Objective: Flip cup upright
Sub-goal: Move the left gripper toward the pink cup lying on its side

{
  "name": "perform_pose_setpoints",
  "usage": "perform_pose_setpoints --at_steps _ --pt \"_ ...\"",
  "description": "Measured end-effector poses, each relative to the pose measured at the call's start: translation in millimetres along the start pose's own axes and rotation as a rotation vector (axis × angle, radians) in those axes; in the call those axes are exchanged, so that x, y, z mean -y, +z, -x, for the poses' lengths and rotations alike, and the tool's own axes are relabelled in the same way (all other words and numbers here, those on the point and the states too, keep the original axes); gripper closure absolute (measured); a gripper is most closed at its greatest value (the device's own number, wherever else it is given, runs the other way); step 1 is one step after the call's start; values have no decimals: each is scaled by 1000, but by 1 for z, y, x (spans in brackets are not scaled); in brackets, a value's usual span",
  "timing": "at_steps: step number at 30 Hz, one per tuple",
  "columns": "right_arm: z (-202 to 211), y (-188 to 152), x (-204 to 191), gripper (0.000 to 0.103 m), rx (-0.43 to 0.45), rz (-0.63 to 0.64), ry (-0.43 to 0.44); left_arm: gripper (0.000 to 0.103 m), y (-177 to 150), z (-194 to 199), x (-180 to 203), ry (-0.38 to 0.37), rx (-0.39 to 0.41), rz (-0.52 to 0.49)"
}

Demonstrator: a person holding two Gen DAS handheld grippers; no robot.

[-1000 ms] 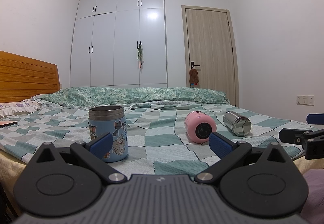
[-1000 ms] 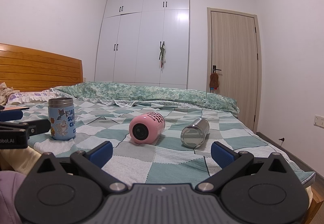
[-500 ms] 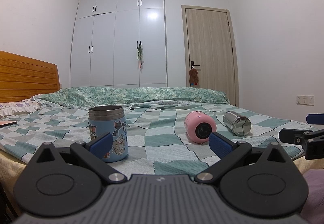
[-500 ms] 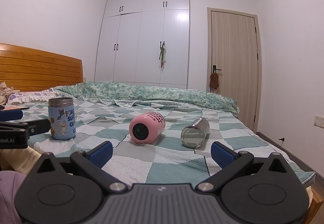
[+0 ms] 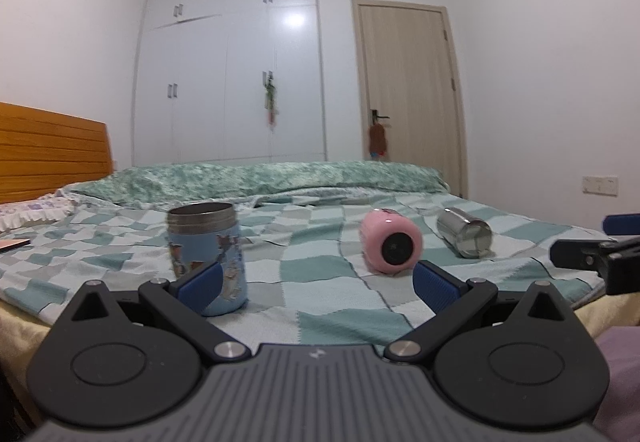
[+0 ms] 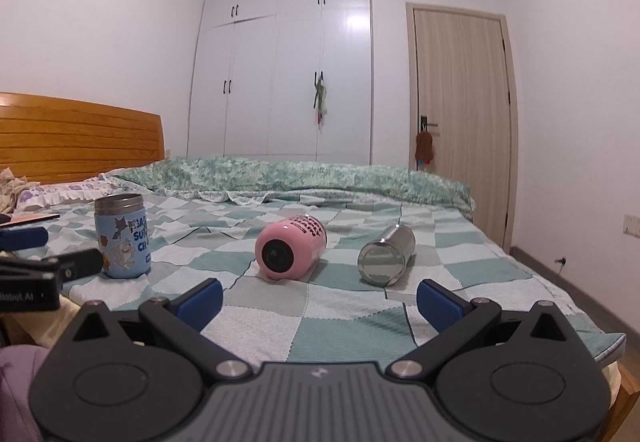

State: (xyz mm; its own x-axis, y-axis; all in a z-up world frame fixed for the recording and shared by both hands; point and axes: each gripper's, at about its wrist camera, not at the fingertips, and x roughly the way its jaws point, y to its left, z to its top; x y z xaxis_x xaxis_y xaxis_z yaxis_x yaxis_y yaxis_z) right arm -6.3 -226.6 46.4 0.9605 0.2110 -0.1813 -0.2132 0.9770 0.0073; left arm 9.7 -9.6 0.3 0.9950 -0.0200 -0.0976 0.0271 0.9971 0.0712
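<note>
A pink cup [image 5: 390, 246] [image 6: 290, 250] lies on its side on the checked bedspread, its dark end facing me. A steel cup [image 5: 464, 237] [image 6: 386, 254] lies on its side to its right. A blue cartoon cup [image 5: 206, 252] [image 6: 121, 236] stands upright at the left. My left gripper [image 5: 318, 282] is open and empty, near the bed's front edge, short of the blue and pink cups. My right gripper [image 6: 318, 302] is open and empty, in front of the pink and steel cups. Each gripper shows at the edge of the other's view.
The bed [image 6: 500, 282] has a wooden headboard [image 6: 80, 138] at the left and a rolled green quilt [image 6: 300, 178] at the far side. A flat object [image 6: 34, 217] lies near the pillow. White wardrobe [image 6: 288, 74] and door [image 6: 460, 110] stand behind.
The left gripper's view has shifted slightly and is a little blurred; the cups sit a bit higher and nearer. The right gripper has barely moved. Both stay open.
</note>
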Motion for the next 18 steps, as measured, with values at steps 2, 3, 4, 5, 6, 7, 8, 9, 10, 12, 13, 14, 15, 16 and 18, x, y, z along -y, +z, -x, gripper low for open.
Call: perform_pose_setpoints --at_steps 2,3,4,5,6,7,8,9,10,12,13,14,15,16,18 --pt "-7 4 3 0 -3 0 2 0 4 -8 1 -18 -23 8" --pt "-7 6 5 0 0 7 -1 0 9 -9 0 -27 -31 13" --pt "-8 10 8 0 3 16 -6 0 14 -14 2 -41 -42 18" --pt "-11 13 10 0 7 23 -9 0 18 -18 4 -50 -44 21" --pt "-15 17 14 0 8 29 -8 0 22 -22 5 -55 -41 20" --pt "-18 19 15 0 10 32 -7 0 27 -27 7 -58 -40 13" --pt "-22 22 18 0 11 35 -8 0 31 -32 9 -58 -43 5" --pt "-28 25 22 0 9 38 -9 0 37 -38 11 -59 -49 -5" --pt "-33 28 24 0 8 41 -8 0 42 -45 14 -61 -57 -14" --pt "-45 34 31 0 3 58 -3 0 51 -58 17 -69 -70 -25" --pt "-51 36 33 0 3 66 -4 0 56 -66 20 -75 -76 -29" --pt "-58 39 37 0 2 75 -3 0 61 -76 23 -81 -86 -32" --pt "-64 41 39 0 -1 79 1 0 65 -85 24 -89 -96 -33" --pt "-72 44 43 0 -8 80 5 0 71 -95 27 -100 -110 -38" --pt "-88 52 50 0 -21 72 11 0 80 -113 32 -113 -134 -48"
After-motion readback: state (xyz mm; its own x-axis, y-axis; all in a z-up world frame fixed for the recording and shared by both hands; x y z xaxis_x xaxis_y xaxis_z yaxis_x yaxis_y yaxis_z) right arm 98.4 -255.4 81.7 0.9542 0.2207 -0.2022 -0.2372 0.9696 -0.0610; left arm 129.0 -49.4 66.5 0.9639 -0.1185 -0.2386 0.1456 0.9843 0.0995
